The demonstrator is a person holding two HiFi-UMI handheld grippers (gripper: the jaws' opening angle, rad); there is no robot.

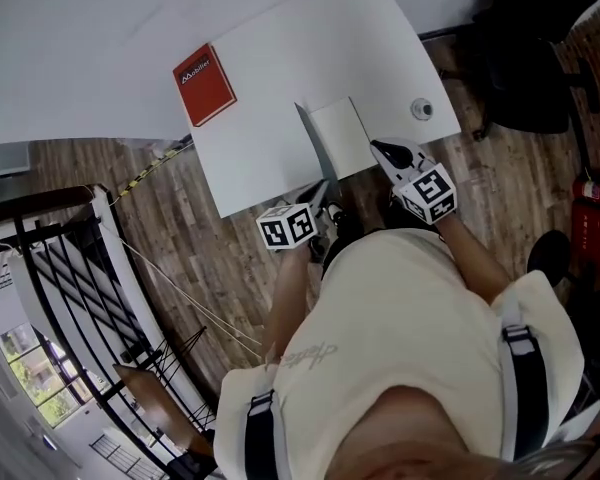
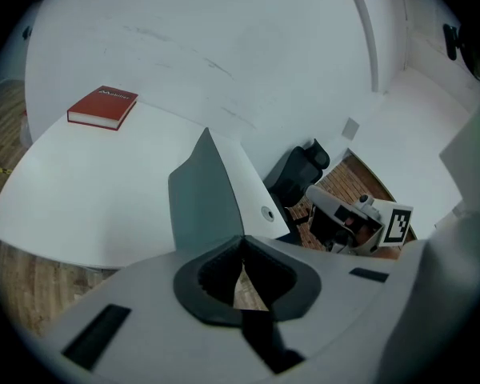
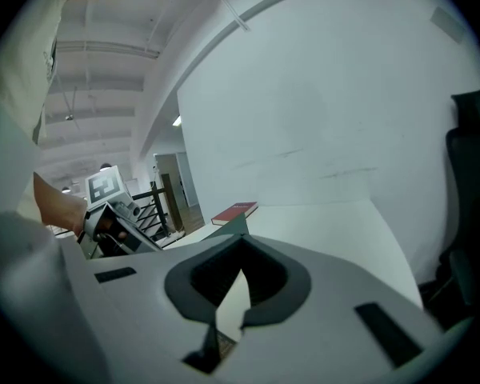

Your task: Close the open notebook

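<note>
Lying at the near edge of the white table (image 1: pixel 280 28), the notebook (image 1: pixel 342 136) was still open, its white page flat on the tabletop and its grey cover (image 2: pixel 202 194) standing steeply upright along the page's left side. The left gripper (image 2: pixel 242 242) sat just off the table edge below the notebook's near left corner, with its marker cube toward the person. In the left gripper view its jaws were drawn together at the tips. The lower corner of the cover ran straight down into the point where they met, so they appeared to be pinching it, and a thin wedge of wooden floor (image 1: pixel 180 228) showed through the slit behind them. The right gripper (image 1: pixel 385 151) was on the other side, its dark tip just beside the page's near right corner, though the head view did not settle whether it touched. In the right gripper view its jaws also met at the tips, leaving only a narrow slit filled with pale white surface, and the peak of the grey cover rose just beyond them. A red book (image 1: pixel 204 84) lay closed farther back on the table to the left, well apart from the notebook and both grippers. A black chair (image 1: pixel 535 68) stood on the floor to the right of the table.
</note>
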